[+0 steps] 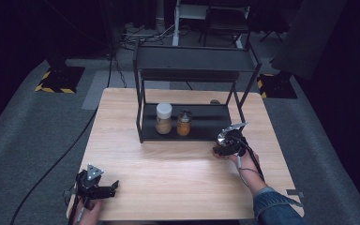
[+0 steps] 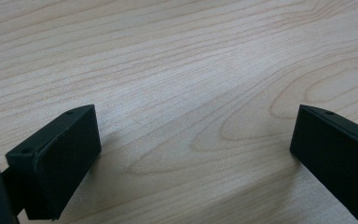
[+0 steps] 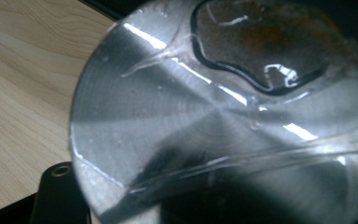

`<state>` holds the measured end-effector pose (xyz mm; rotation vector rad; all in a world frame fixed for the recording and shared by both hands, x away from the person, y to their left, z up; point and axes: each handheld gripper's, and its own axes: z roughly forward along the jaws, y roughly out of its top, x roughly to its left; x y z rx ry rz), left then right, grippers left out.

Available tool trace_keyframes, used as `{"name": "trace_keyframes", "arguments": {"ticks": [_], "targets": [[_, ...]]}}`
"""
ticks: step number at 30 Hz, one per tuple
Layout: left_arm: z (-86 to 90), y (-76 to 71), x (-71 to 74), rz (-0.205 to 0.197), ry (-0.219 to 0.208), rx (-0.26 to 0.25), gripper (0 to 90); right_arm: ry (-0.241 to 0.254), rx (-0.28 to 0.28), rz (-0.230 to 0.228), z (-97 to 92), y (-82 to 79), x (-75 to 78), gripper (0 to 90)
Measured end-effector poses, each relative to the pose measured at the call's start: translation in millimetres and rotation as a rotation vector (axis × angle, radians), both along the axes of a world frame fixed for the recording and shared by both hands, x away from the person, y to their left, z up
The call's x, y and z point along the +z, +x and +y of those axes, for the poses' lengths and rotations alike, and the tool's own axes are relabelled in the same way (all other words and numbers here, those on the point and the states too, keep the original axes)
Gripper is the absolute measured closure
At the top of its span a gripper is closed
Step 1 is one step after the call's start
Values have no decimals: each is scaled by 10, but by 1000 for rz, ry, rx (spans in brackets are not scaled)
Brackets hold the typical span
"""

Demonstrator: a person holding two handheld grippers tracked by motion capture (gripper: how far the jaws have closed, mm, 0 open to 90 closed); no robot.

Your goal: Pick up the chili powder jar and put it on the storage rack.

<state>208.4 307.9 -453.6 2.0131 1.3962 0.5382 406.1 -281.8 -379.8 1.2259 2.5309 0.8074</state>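
Note:
My right gripper is at the front right corner of the black two-tier rack, shut on a small glass jar with a shiny silver lid. The right gripper view looks straight onto that round lid, with brownish contents behind the glass, and one black finger sits against its edge. My left gripper rests near the table's front left corner. Its jaws stand wide open over bare wood with nothing between them.
On the rack's lower shelf stand a white-lidded jar of tan powder and a smaller amber jar. The wooden table stands on grey carpet. Cables and chair legs lie behind the rack.

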Motion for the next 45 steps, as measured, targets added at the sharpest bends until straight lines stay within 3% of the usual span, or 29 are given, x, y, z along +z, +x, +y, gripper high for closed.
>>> {"name": "trace_keyframes", "arguments": {"ticks": [3,13,29,40,45], "targets": [[-1,-1,0,0,-1,1,14,-24,1,-26,48,-46,15,296],[0,0,1,0,1,0,14,-9,6,-39,48,-99,72,297],[0,0,0,0,0,0,14,4,33,-98,-27,-278,738,297],[-1,-1,0,0,-1,1,14,-2,43,-133,12,-213,1182,297],[-1,-1,-1,0,-1,1,14,-2,45,-140,62,-137,1313,297]]}}
